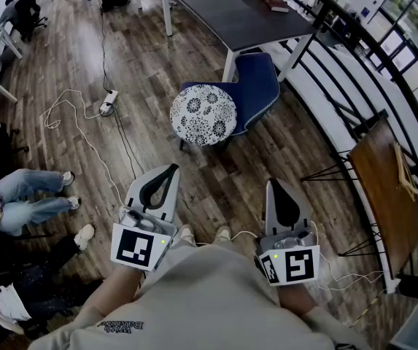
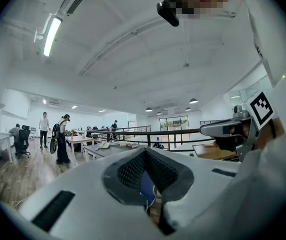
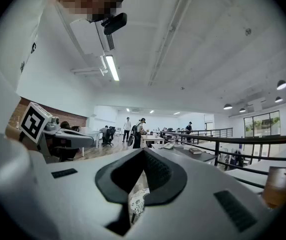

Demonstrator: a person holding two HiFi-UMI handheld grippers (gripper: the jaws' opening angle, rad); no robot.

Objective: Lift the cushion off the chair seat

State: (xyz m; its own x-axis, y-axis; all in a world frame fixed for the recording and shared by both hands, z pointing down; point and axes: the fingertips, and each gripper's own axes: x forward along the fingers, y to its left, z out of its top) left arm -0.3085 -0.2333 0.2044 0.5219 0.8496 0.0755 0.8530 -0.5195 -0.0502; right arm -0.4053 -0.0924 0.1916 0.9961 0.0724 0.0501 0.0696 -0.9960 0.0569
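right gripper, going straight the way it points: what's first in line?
Probably the blue chair ahead; its cushion shows low between the shut jaws of the right gripper, so it might pass above.

A dark surface [image 1: 230, 17] at the top carries a red book [image 1: 275, 3]. A power strip [image 1: 108, 102] with a white cable [image 1: 68, 92] lies on the wood floor [image 1: 216, 184]. A black railing [image 1: 325, 64] runs along the right. People [image 1: 26, 199] sit at the left.

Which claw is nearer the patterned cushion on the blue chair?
Left. The left claw sits below the cushion in the head view; the right claw is farther, lower right. Neither touches it.
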